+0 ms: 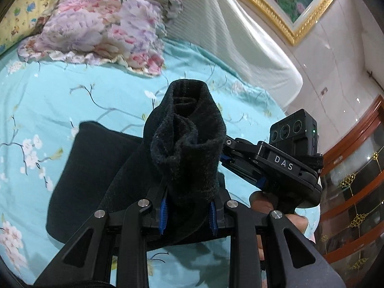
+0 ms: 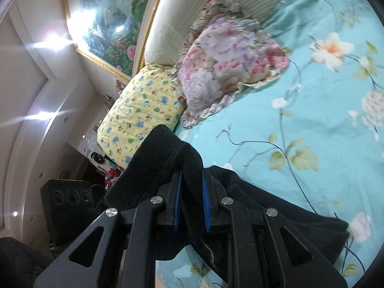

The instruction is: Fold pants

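Observation:
The black pants [image 1: 79, 168] lie partly on the turquoise flowered bedsheet [image 1: 48, 100]. My left gripper [image 1: 188, 213] is shut on a bunched, thick end of the pants [image 1: 189, 144], lifted above the bed. The right gripper's body [image 1: 288, 165] shows just to its right, close by. In the right wrist view my right gripper [image 2: 192, 204] is shut on another edge of the black pants [image 2: 165, 160], also raised; the rest of the cloth [image 2: 288, 206] hangs down to the sheet [image 2: 324, 120].
A pink-and-purple floral pillow [image 1: 103, 31] and a yellow patterned pillow [image 2: 146, 110] lie near the white padded headboard [image 1: 228, 36]. A gold-framed picture [image 1: 300, 2] hangs above. A wooden cabinet [image 1: 355, 192] stands to the right of the bed.

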Available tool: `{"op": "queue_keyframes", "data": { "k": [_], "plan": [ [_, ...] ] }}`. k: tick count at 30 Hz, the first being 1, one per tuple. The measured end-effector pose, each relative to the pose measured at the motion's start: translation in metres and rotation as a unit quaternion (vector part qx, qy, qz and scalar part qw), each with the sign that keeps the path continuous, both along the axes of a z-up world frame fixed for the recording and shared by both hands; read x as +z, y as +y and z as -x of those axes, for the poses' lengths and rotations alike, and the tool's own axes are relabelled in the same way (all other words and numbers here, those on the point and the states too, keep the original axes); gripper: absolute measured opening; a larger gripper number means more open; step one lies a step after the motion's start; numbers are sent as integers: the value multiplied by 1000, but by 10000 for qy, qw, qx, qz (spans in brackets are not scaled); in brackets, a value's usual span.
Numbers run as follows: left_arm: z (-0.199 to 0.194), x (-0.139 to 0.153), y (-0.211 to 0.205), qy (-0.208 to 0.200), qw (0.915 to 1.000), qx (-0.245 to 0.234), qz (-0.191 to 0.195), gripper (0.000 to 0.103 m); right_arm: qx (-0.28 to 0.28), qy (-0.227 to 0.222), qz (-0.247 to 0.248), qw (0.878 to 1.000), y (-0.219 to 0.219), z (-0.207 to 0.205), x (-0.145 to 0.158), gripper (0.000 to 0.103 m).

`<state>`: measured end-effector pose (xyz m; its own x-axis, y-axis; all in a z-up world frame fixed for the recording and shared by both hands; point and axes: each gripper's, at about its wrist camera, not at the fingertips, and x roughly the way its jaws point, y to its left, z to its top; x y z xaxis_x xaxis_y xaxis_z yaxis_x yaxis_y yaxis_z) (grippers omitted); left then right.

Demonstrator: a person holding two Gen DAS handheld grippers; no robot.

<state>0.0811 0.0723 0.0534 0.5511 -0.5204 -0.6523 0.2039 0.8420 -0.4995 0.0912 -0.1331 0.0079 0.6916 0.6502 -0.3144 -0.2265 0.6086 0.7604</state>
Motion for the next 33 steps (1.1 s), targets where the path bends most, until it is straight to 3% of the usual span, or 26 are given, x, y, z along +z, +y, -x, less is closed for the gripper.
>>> {"op": "queue_keyframes", "data": {
  "k": [15, 22, 26, 30, 33],
  "plan": [
    [0, -26, -48, -6, 9970, -506, -583, 32, -537, 231, -34, 9983, -30, 29, -32, 16],
    [2, -40, -67, 22, 9931, -793, -866, 33, -920, 375, 327, 9945, -37, 46, -37, 9],
    [2, -43, -74, 85, 9920, -1029, -731, 56, -1337, 446, 579, 9883, -44, 64, -35, 10],
    [2, -44, -80, 51, 9901, -1147, -806, 60, -1808, 514, 638, 9801, -53, 86, -32, 10],
    [5, -42, -79, 63, 9899, -1199, -753, 63, -2060, 555, 689, 9745, -56, 99, -27, 15]
  ]
}}
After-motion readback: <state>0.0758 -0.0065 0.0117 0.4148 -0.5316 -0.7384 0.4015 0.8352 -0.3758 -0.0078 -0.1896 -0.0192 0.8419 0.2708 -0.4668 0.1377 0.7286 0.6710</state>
